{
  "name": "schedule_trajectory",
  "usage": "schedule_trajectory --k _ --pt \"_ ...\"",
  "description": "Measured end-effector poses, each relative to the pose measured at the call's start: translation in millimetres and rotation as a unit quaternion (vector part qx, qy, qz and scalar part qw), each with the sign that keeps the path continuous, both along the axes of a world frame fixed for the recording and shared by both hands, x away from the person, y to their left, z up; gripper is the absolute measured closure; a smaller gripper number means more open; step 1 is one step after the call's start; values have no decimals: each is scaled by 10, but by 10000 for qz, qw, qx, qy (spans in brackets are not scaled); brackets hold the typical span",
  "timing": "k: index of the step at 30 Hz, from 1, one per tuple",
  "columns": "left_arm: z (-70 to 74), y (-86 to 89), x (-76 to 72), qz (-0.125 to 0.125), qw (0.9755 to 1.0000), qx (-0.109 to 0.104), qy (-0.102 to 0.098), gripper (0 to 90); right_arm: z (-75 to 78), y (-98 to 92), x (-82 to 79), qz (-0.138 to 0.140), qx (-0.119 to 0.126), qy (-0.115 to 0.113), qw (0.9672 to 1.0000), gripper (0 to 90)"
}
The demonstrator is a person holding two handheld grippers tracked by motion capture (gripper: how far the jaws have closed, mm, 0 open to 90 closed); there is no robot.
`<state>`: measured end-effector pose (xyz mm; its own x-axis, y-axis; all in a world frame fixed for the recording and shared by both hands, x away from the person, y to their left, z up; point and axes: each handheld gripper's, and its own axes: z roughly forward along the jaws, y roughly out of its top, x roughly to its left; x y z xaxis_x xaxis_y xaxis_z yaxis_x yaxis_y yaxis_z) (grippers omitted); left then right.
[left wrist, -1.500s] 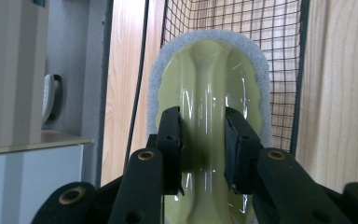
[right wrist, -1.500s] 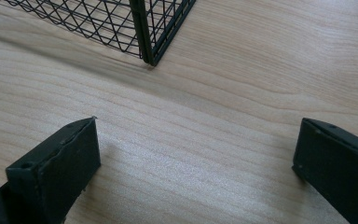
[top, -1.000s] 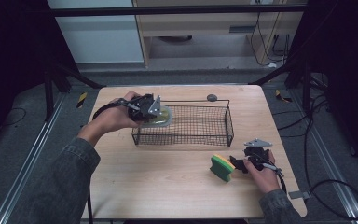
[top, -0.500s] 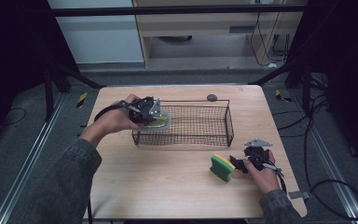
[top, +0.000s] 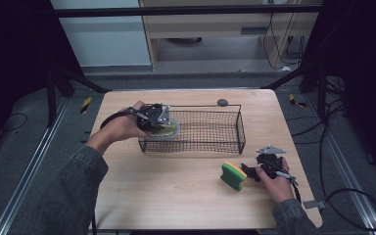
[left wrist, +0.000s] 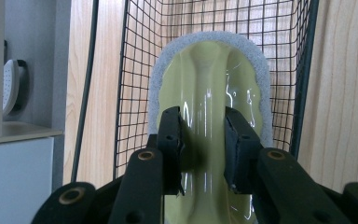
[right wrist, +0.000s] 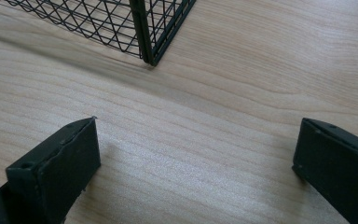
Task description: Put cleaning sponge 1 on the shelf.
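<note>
The left gripper (top: pixel 157 119) has its jaws clamped on the raised middle ridge of a pale yellow-green scrubber with a grey-white fuzzy rim (left wrist: pixel 209 88), one pad (left wrist: pixel 171 140) on each side of the ridge. In the left gripper view the scrubber's long axis runs straight away from the gripper, its rounded far end pointing into the black wire basket (left wrist: pixel 135 70), whose mesh shows behind and to both sides of it. In the high view the scrubber (top: pixel 169 129) sits at the left end of the wire basket (top: pixel 225 139), over the near left corner, with its glossy face up and its length running roughly from the hand toward the basket's middle; whether it touches the basket floor cannot be told. The left hand (top: pixel 125 125) reaches in from the left side of the table (top: pixel 176 196), forearm in a grey denim sleeve (top: pixel 73 191) angled up and to the right, with the gripper lying almost level. The right gripper (top: pixel 254 170) rests near the table's right front, held by the right hand (top: pixel 274 181), pointing left toward a green and yellow sponge (top: pixel 232 176) that stands on its edge just beside the jaw tips. Its jaws are spread wide: in the right gripper view (right wrist: pixel 196 158) bare wood lies between them, and a corner of the basket (right wrist: pixel 149 32) stands farther off.
</note>
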<state>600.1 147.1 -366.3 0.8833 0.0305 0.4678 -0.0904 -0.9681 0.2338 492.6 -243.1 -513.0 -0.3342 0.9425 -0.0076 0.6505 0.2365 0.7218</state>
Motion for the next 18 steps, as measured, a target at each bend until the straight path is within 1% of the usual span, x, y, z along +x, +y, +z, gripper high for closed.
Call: schedule_trajectory --k 5,9,11,16,18 --pt "-32 -5 6 8 10000 56 26 708 0 -1 0 2 -6 -3 10000 7" --pt "-62 -6 14 19 10000 26 53 708 0 0 0 -1 0 1 10000 7" --pt "-83 -3 17 24 10000 58 68 708 0 0 0 0 0 1 10000 7" --pt "-130 0 16 51 9999 37 146 707 0 0 0 -2 2 3 10000 7" --pt "-145 -11 14 34 9998 104 154 708 0 0 0 -2 1 2 10000 7"
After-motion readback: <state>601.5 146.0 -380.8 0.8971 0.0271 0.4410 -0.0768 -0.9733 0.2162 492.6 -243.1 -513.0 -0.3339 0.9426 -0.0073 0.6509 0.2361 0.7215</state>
